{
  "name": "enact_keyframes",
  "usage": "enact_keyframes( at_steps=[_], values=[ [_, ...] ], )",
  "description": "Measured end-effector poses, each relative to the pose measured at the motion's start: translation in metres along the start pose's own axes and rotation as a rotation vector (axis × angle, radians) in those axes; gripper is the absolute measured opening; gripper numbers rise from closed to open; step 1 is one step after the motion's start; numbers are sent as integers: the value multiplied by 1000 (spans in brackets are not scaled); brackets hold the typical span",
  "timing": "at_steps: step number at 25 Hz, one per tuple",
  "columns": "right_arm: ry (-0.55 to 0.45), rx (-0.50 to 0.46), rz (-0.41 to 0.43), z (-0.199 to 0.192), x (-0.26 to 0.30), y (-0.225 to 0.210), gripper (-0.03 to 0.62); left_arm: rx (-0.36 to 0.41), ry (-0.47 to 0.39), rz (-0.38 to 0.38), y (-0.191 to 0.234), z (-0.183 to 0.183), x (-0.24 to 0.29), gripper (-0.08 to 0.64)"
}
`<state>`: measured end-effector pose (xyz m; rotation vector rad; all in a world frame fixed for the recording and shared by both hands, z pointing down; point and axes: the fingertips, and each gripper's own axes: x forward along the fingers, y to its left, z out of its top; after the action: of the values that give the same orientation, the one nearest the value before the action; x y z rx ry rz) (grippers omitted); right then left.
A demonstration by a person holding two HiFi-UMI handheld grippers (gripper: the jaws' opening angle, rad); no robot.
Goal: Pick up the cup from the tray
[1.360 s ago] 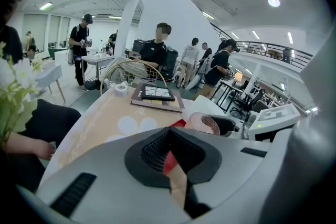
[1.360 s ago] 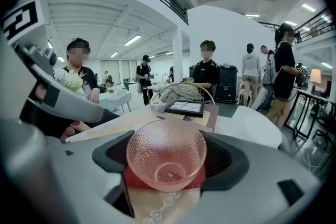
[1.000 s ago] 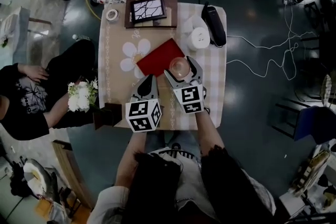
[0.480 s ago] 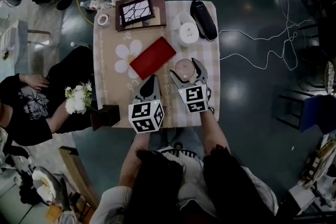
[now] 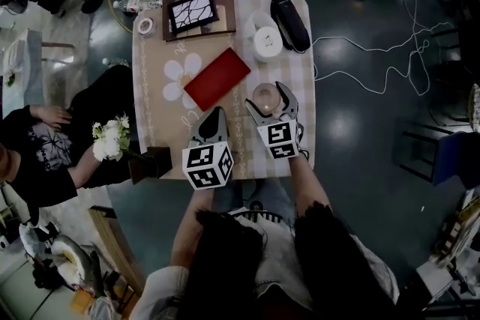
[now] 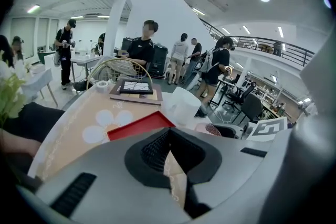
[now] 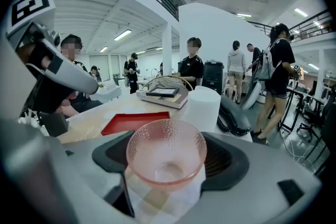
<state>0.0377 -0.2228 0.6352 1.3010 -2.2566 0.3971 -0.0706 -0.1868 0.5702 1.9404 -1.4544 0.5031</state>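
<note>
Right gripper (image 5: 267,94) clamps the pink glass cup (image 7: 167,150) between both jaws, centre frame, just right of the red tray (image 5: 217,79), off it; left gripper (image 5: 213,116) jaws together, empty

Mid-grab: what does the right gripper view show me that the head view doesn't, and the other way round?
Only the right gripper view: the cup is empty, dimpled glass, the right claw closed against both its sides, and people standing beyond the table. Only the head view: the tape roll at the table's far corner and the white cable on the floor. Both: the cup, red tray, white cylinder and framed picture.
</note>
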Motion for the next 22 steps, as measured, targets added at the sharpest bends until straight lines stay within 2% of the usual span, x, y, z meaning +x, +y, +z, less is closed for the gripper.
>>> enact_keyframes(
  at_steps=[5, 9, 15, 22],
  values=[
    [-1, -50, 4, 0, 0, 4, 399, 4, -7, 11, 0, 2, -1, 9],
    [-9, -3, -5, 1, 5, -2, 399, 4, -18, 24, 4, 3, -2, 9],
    [49, 74, 44, -9, 5, 3, 400, -4, -14, 33, 7, -1, -11, 9],
    [-1, 70, 61, 16, -8, 1, 400, -9, -45, 36, 2, 7, -16, 9]
  ],
)
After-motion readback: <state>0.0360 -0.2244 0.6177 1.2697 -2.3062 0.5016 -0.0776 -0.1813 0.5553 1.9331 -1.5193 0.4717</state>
